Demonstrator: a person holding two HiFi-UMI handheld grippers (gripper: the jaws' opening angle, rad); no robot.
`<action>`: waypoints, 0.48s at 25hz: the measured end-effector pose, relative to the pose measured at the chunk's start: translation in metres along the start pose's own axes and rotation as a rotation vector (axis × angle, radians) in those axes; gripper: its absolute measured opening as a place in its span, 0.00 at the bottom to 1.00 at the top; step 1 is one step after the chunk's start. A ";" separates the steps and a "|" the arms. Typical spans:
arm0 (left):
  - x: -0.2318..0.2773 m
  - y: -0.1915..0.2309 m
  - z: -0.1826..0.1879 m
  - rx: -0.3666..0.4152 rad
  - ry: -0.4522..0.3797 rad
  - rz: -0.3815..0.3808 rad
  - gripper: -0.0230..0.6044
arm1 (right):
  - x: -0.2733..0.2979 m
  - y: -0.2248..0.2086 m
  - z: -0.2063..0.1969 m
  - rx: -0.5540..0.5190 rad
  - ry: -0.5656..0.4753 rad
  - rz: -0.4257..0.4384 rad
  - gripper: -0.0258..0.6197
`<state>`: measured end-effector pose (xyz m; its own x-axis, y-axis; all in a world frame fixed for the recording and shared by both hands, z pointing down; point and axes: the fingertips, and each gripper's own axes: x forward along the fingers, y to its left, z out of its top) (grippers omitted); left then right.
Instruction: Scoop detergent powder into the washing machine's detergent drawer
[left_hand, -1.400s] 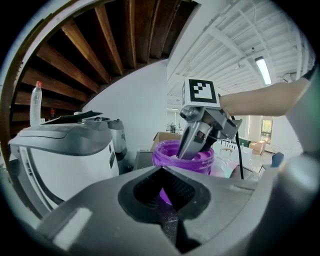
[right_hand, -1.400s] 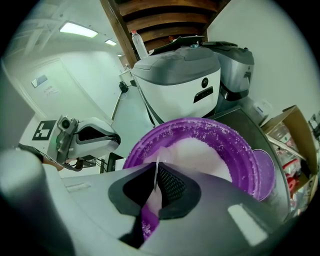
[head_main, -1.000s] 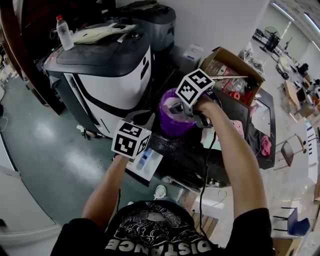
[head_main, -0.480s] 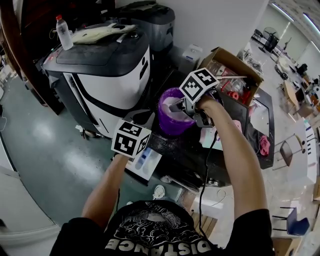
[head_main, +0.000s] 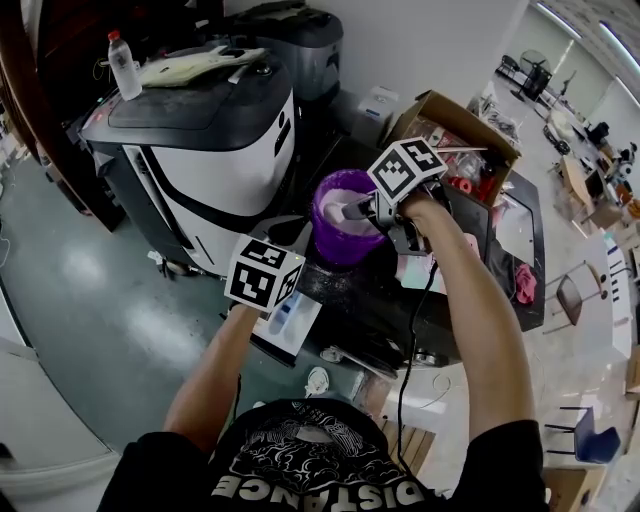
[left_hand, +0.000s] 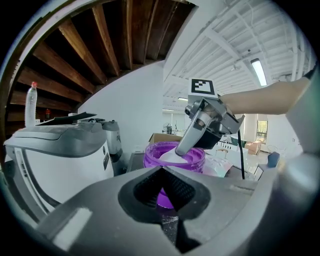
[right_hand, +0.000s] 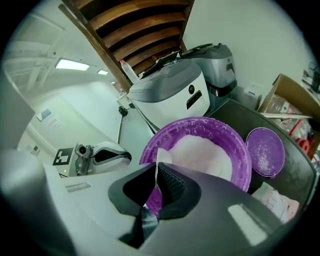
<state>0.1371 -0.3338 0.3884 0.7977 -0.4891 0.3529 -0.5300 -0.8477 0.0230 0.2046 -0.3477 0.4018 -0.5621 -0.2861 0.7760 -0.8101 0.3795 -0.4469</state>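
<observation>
1. My right gripper (right_hand: 159, 174) has its jaws closed on the thin handle of a white scoop (right_hand: 162, 158), which is seen edge-on. The bowl of the scoop stands just past the jaw tips.
2. The bowl of the scoop sits over the near rim of the purple tub (right_hand: 150, 150). The tub holds a heap of white detergent powder (right_hand: 200, 150). I cannot tell whether the bowl touches the powder.
3. In the head view my right gripper (head_main: 355, 210) reaches in from the right, above the tub (head_main: 335, 245). The tub stands on the dark top of the washing machine (head_main: 380, 310).
4. My left gripper (left_hand: 164, 174) has its jaws together with nothing between them. It points toward the tub (left_hand: 150, 156) from the near side, below the tub's rim. My right gripper (left_hand: 182, 147) shows above the powder (left_hand: 175, 156).
5. The detergent drawer (head_main: 292, 325) is pulled out of the machine's front. It lies just below my left gripper (head_main: 285, 232), lower and to the left of the tub, apart from the scoop.
6. A purple lid (right_hand: 265, 150) lies flat on the machine's top, just right of the tub, speckled with white grains.
7. Surroundings: a white-and-black machine (head_main: 210, 150) stands to the left with a bottle (head_main: 122, 62) upright on it. An open cardboard box (head_main: 455, 125) sits behind my right gripper.
</observation>
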 end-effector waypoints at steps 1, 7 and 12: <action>0.000 -0.001 0.000 0.002 -0.001 -0.003 0.04 | -0.002 -0.001 -0.001 0.013 -0.012 0.004 0.10; 0.000 -0.008 0.002 0.007 -0.005 -0.018 0.04 | -0.013 -0.003 -0.003 0.096 -0.108 0.039 0.10; 0.002 -0.015 0.002 0.009 -0.004 -0.031 0.04 | -0.020 -0.007 -0.005 0.141 -0.174 0.050 0.10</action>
<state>0.1471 -0.3227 0.3870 0.8148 -0.4635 0.3482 -0.5024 -0.8643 0.0250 0.2219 -0.3402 0.3919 -0.6128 -0.4220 0.6681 -0.7887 0.2740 -0.5503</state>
